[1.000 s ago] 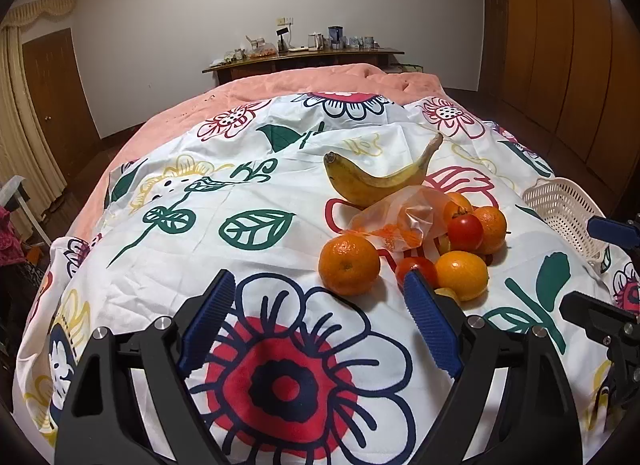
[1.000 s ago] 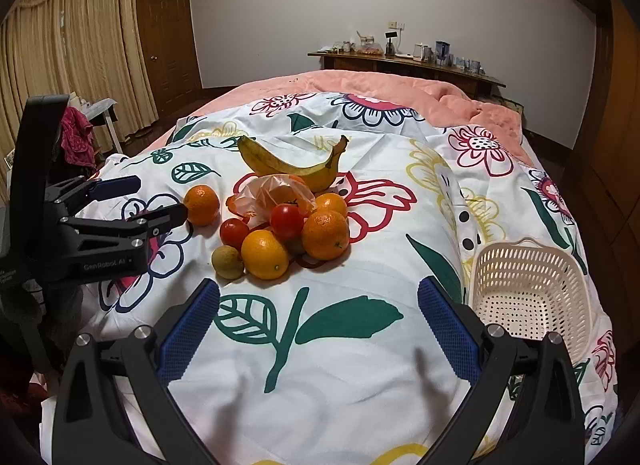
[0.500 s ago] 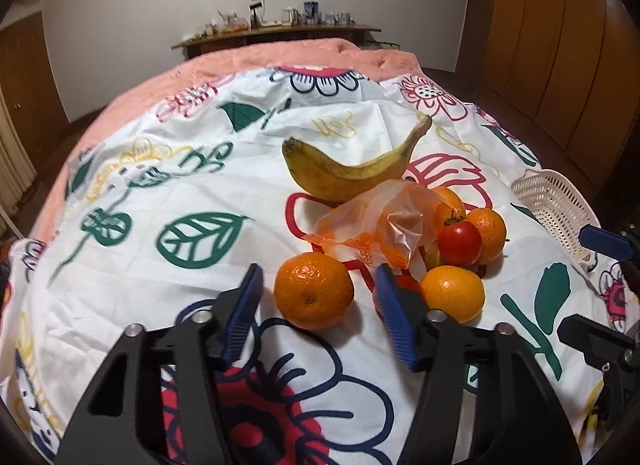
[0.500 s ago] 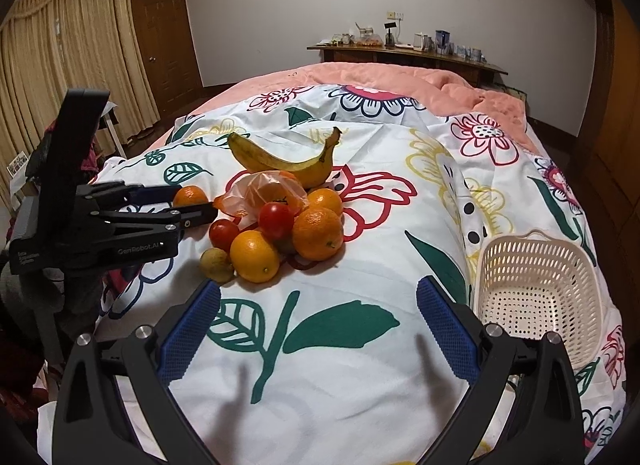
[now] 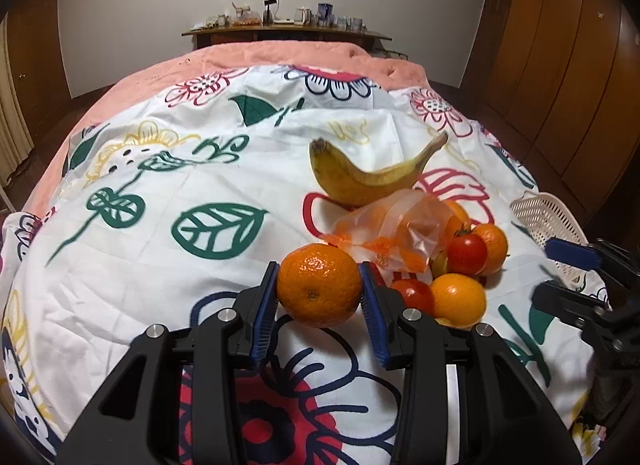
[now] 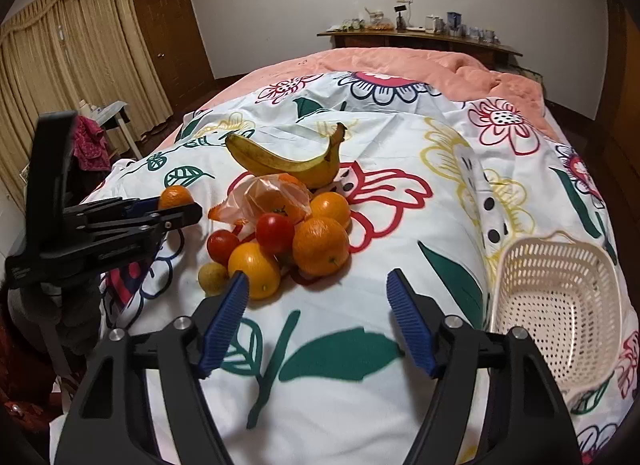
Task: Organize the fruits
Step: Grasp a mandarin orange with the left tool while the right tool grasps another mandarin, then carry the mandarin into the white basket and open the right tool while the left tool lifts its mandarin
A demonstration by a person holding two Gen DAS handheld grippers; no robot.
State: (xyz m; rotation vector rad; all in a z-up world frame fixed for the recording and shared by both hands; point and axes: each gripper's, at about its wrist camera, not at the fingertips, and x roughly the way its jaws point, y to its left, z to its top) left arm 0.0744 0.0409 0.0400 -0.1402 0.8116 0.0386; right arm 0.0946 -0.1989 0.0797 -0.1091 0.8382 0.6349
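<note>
My left gripper [image 5: 319, 292] is shut on a lone mandarin [image 5: 319, 284], its blue pads touching both sides; the same mandarin [image 6: 175, 197] shows in the right wrist view. Right of it lies a pile: oranges [image 6: 321, 246], tomatoes [image 6: 275, 227], a small yellow-green fruit [image 6: 213, 278] and a crumpled plastic bag [image 5: 394, 227]. A banana [image 5: 368, 177] lies behind the pile. My right gripper [image 6: 318, 293] is open and empty, just in front of the pile. A white mesh basket [image 6: 560, 297] sits at the right.
The fruit lies on a floral bedsheet [image 5: 160, 265] over a pink blanket [image 6: 400, 61]. A wooden sideboard [image 5: 280, 31] with small items stands by the far wall. Curtains and a door [image 6: 172, 33] are at the left; wooden wardrobes [image 5: 560, 65] at the right.
My left gripper moved forward and closed its pads onto the lone mandarin. My right gripper narrowed somewhat and moved closer to the fruit pile.
</note>
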